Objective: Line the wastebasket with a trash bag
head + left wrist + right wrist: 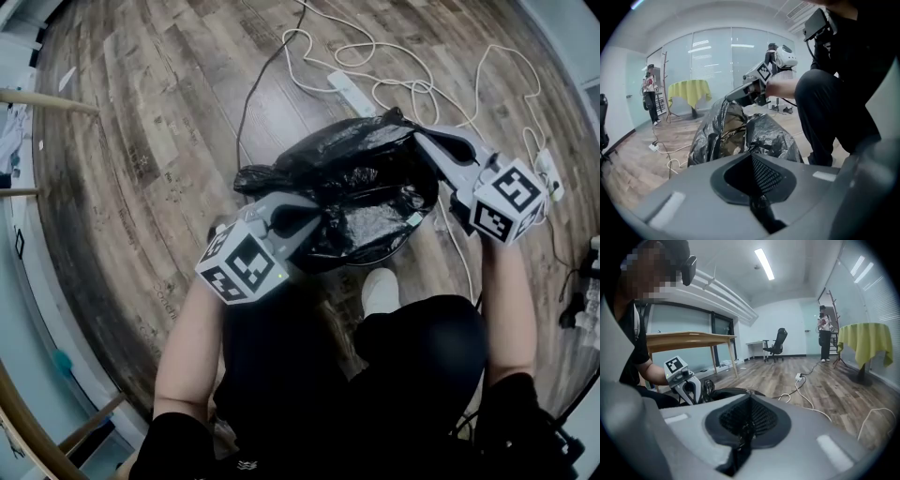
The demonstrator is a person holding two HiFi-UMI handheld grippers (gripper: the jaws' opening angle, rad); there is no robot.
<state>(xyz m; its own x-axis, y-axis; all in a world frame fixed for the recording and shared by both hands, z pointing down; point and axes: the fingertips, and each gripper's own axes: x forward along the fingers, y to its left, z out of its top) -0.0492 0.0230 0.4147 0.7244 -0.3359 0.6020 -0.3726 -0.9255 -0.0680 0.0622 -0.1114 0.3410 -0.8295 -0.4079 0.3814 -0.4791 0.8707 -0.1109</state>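
Head view, and the wood floor [141, 141] takes up most of the picture. In front of both tools sits the bag [361, 178], black and glossy. Its mouth is spread open over the basket [392, 249], and only a sliver of rim shows under the film on the side nearest the person.

The left gripper [305, 220] is at the bag's near edge with its tips against the film. In the left gripper view the jaws are clenched together, with a strip of black film pinched in the seam between the pads. The rest of the bag rises crumpled just beyond them.

The right gripper [424, 141] is at the far edge, where the plastic peaks up to meet its tips. In the right gripper view the jaws are likewise clamped tight, with dark film caught in the seam. So the two tools grasp opposite sides of the opening and face each other across it.

Beyond the right gripper a white cable [375, 89] loops over the planks. A power strip [352, 91] lies among the loops.
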